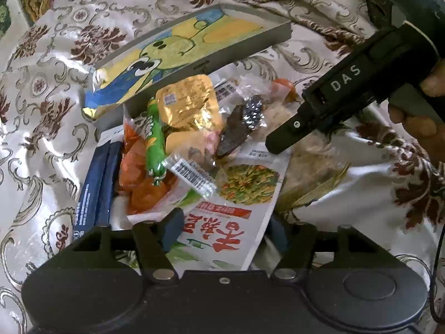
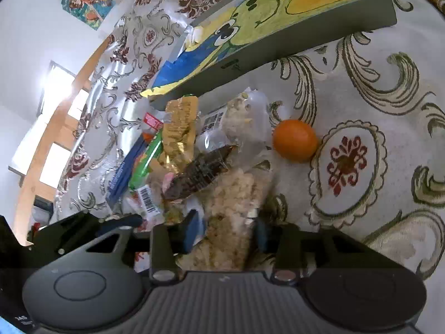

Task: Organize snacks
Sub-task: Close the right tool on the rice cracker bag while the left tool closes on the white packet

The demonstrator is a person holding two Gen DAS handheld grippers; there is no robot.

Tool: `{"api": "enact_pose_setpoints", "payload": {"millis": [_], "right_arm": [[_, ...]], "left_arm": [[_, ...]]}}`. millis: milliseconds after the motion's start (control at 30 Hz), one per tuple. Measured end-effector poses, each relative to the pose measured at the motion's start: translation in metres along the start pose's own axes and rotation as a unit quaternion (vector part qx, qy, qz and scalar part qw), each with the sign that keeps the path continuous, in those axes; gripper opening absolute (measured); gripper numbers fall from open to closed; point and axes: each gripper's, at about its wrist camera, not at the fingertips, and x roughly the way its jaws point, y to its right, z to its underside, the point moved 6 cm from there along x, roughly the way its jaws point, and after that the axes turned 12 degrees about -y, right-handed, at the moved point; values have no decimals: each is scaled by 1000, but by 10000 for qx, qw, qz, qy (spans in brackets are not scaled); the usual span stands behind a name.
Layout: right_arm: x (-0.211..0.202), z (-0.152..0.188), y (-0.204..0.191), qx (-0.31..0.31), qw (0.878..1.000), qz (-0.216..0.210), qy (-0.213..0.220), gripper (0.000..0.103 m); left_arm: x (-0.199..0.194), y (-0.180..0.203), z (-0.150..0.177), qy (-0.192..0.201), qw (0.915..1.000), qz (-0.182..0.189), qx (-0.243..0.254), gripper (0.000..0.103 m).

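Observation:
A heap of snacks lies on the patterned cloth in front of a grey box (image 1: 278,32). My left gripper (image 1: 225,231) is open, and a white bag with red characters and a pea picture (image 1: 244,194) lies between its fingers. My right gripper (image 2: 226,231) is shut on a clear bag of pale puffed snack (image 2: 230,194). In the left wrist view my right gripper (image 1: 281,142) comes in from the right over that clear bag (image 1: 308,167). The heap holds a green sausage (image 1: 154,136), a gold foil pack (image 1: 189,103), a dark brown packet (image 2: 200,169) and an orange-filled bag (image 1: 139,172).
A big yellow and blue cartoon bag (image 1: 172,47) lies in the grey box (image 2: 306,44), one end sticking out. A round orange thing (image 2: 294,140) sits alone right of the heap. Dark blue packs (image 1: 97,183) lie at the heap's left. A hand (image 1: 425,122) holds the right gripper.

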Motion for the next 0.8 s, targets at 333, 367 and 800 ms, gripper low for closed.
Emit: {"api": "enact_pose_setpoints", "payload": {"millis": [333, 367, 800], "right_arm": [[-29, 3, -24, -514, 9963, 458, 513, 25], [-32, 3, -24, -513, 9960, 485, 545, 25], [-11, 7, -40, -1105, 9914, 651, 277, 38]], "left_arm": [[-32, -15, -5, 466, 9981, 203, -361, 36], [-36, -21, -7, 543, 9970, 213, -501, 34], [-20, -35, -8, 407, 9966, -304, -641, 33]]}}
